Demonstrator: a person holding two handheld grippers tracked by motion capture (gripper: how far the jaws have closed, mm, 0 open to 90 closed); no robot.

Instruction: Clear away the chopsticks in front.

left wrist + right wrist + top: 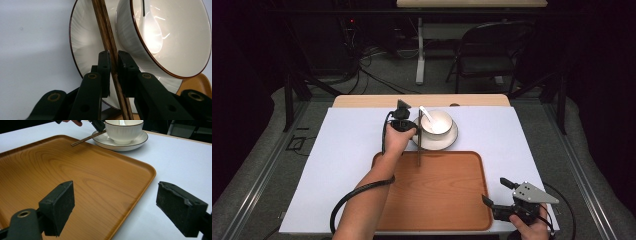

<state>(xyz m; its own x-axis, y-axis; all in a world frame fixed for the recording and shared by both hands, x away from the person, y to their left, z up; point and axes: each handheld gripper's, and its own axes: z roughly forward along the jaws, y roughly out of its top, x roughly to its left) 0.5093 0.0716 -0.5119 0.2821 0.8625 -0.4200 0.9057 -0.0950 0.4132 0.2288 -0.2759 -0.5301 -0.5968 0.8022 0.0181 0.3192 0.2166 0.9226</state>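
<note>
Chopsticks (pixel 110 47) sit pinched between the jaws of the left gripper (pixel 113 60), which press in on the wooden pair from both sides in the left gripper view. In the high view that gripper (pixel 404 123) is just above the middle of the frame, at the left edge of the plate (pixel 451 140), and the chopsticks (pixel 419 150) run straight down from it so that their lower end lies over the top rim of the wooden tray (pixel 437 210). The right gripper view shows them in the upper middle of the frame, slanting from the plate's rim out above the tray (pixel 50 170).

The bowl (pixel 437 121) stands on the plate with a white spoon (pixel 427 114) in it; both are on the white table cover (pixel 347 150), above the tray in the high view. The tray itself holds nothing.

The right gripper (pixel 504 192) waits at the lower right of the high view, beside the tray's lower right corner, with its jaws spread wide and nothing between them.

By my reading, the grasp on the chopsticks is done. Whether they are bound for the tray or the plate I cannot tell; putting them down and letting go remains.
</note>
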